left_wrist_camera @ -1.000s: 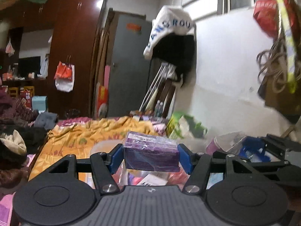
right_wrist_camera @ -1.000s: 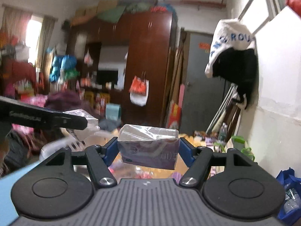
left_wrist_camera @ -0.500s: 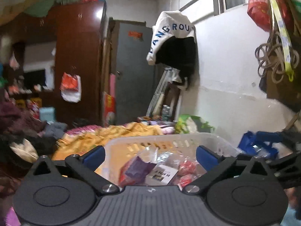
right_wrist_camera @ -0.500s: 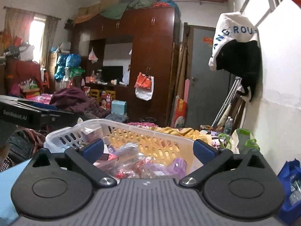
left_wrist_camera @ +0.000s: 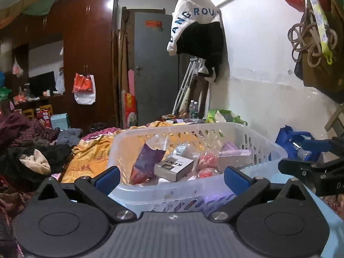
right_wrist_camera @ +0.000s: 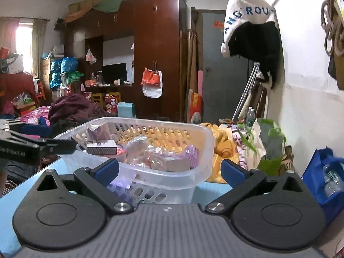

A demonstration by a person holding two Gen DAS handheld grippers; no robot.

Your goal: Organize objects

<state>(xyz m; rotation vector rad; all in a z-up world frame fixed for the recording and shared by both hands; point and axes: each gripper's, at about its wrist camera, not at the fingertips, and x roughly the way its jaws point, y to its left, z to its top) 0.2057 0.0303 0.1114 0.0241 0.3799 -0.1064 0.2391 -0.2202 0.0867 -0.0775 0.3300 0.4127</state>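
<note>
Basket (left_wrist_camera: 253,138) of white perforated plastic sits on the blue desk (right_wrist_camera: 13,195) just ahead of both claws, its near rim showing between the spread fingers of each.

Seen from the left claw (left_wrist_camera: 172,177), whose jaws stand wide apart with nothing gripped, the contents run so: a purple packet (left_wrist_camera: 146,161) tilted up against the others toward the left finger, then a grey-and-white Kent cigarette box (left_wrist_camera: 174,166) lying flat about midway, then clear bags of pink-red sweets (left_wrist_camera: 207,161), and a pale lilac box (left_wrist_camera: 231,148) toward the right finger (partly behind the basket wall). To the right of this claw, the other claw's black arm reaches in, with a blue bag (left_wrist_camera: 290,142) behind it.

From the right claw (right_wrist_camera: 169,169), equally wide and empty, the left claw's black body pokes in from the left edge. Ahead, toward the left finger, lies the same cigarette box (right_wrist_camera: 102,147), then crinkled clear bags (right_wrist_camera: 137,148) in the middle, a tan box (right_wrist_camera: 172,163) near the front rim, and a purple pack (right_wrist_camera: 192,154) toward the right finger. Right of the basket, beyond the claw's right finger, stand a green-handled bag (right_wrist_camera: 266,142) and the blue bag (right_wrist_camera: 322,172) holding a water bottle.

Past the basket lies a yellow blanket (left_wrist_camera: 92,157) on the bed.
</note>
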